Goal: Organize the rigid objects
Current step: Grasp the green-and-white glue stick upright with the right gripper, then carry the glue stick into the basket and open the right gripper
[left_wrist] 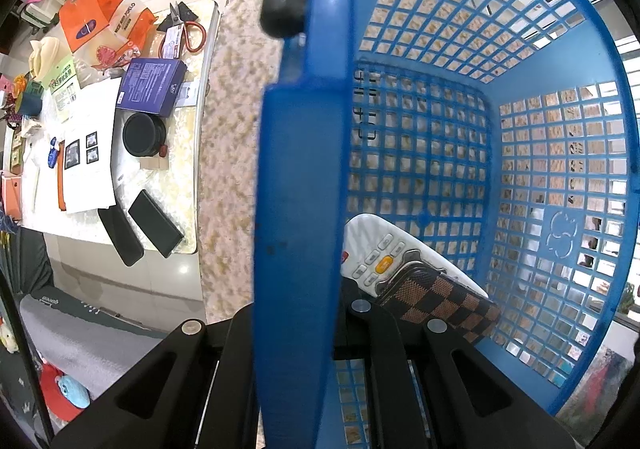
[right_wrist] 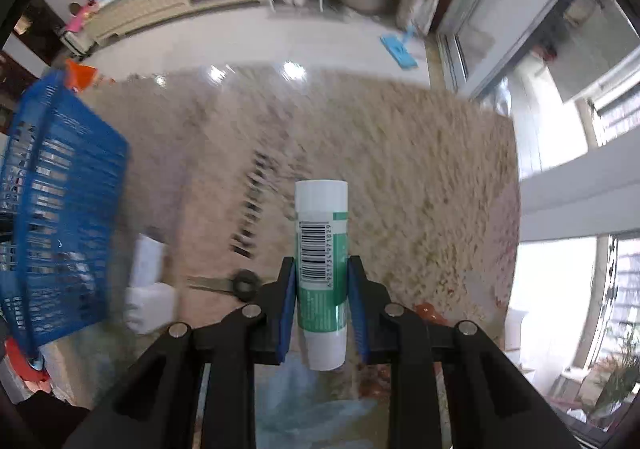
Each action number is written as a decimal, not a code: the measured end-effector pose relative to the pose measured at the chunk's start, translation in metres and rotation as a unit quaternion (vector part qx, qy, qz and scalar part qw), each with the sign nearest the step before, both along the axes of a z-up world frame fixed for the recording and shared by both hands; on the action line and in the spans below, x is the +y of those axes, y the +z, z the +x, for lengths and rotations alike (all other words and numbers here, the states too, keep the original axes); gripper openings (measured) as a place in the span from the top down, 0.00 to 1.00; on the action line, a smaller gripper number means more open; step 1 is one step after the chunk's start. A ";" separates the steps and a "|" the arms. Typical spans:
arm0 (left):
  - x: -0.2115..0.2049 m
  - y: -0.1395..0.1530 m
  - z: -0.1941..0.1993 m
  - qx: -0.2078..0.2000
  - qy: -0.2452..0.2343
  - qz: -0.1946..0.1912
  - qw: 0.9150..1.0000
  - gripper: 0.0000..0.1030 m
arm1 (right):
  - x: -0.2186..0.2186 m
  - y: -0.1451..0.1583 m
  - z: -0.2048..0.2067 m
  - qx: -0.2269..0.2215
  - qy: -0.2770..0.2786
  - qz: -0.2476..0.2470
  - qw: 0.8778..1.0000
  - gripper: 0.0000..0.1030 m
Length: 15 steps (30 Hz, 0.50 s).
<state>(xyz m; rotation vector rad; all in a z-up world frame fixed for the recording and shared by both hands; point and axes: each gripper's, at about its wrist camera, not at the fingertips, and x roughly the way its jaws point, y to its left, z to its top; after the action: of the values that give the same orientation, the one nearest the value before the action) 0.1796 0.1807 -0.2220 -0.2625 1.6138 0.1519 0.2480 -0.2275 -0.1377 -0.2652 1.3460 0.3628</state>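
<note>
My right gripper clamps a glue stick; left of it, the basket blurs. My left gripper pinches its rim, fingertips hidden.

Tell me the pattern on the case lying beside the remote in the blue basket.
Brown and dark checkerboard on the case; the left wrist view shows it best.

We're in a home living room here: glossy tiled floor, a long cream cabinet cluttered with household bits, a blue mop by the sliding glass door, snack bags on a side table
</note>
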 end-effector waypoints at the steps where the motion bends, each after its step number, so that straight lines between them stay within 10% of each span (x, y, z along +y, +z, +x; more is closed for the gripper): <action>1: 0.000 0.000 0.000 0.000 0.000 0.000 1.000 0.92 | 0.007 0.013 -0.003 -0.009 0.008 0.005 1.000 0.78; 15: 0.001 0.001 -0.001 -0.001 0.003 0.000 1.000 0.92 | 0.128 0.086 -0.046 -0.081 0.143 0.045 0.985 0.77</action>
<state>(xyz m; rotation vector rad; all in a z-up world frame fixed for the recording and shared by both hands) 0.1791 0.1814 -0.2209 -0.2668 1.6122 0.1556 0.2024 -0.0996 -0.0514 -0.4050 1.1284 0.6281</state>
